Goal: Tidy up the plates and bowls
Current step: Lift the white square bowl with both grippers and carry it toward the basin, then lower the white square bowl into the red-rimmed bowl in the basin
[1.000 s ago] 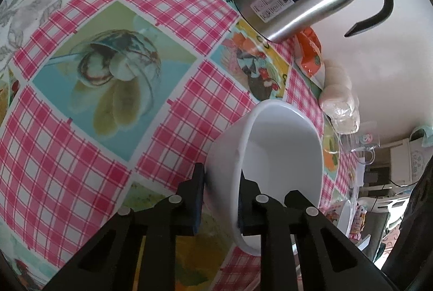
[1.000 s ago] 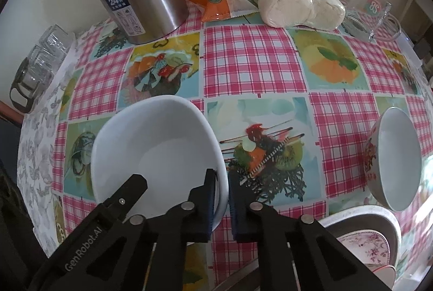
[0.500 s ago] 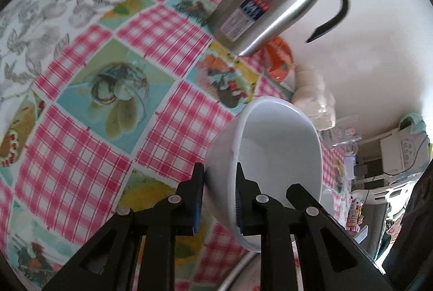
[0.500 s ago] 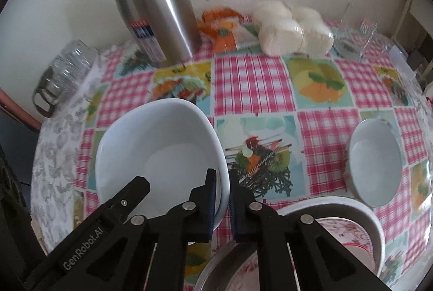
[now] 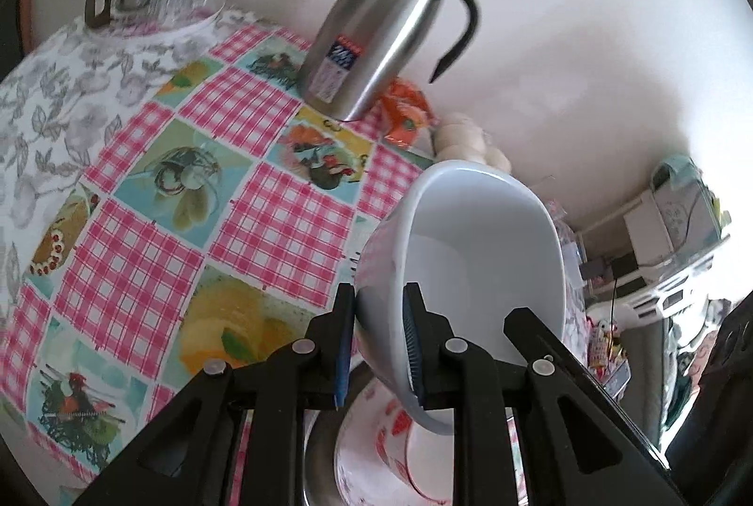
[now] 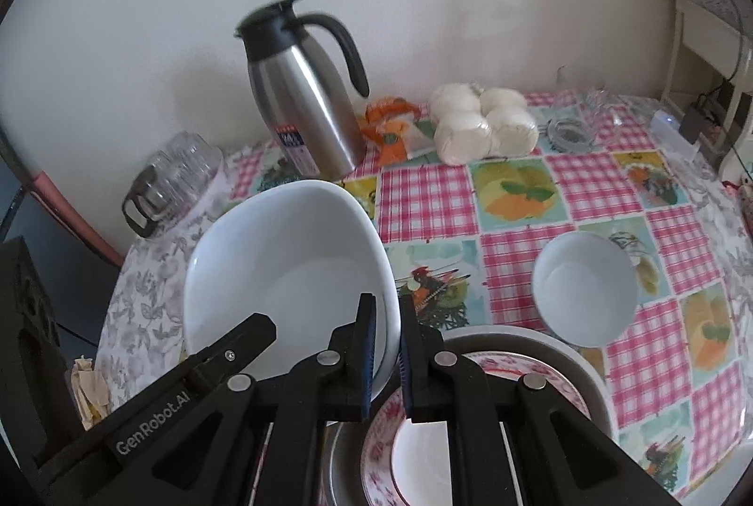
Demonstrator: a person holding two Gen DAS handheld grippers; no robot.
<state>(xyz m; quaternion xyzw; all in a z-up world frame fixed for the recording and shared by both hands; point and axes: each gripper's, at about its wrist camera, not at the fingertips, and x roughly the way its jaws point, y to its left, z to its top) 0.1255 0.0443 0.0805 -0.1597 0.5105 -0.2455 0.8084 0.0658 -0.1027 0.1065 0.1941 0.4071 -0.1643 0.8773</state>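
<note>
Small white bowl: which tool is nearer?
Right. The right tool grips the big bowl's rim nearest the small white bowl; the left tool grips the opposite rim, farther away.

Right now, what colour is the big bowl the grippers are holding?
Plain white big bowl, clearest in the right wrist view.

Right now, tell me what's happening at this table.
A person is tidying dishes with two handheld grippers. Both the left gripper and the right gripper clamp opposite rims of one large white bowl, held tilted above a stack of red-patterned plates. A small white bowl sits on the checkered tablecloth, not yet collected.
</note>
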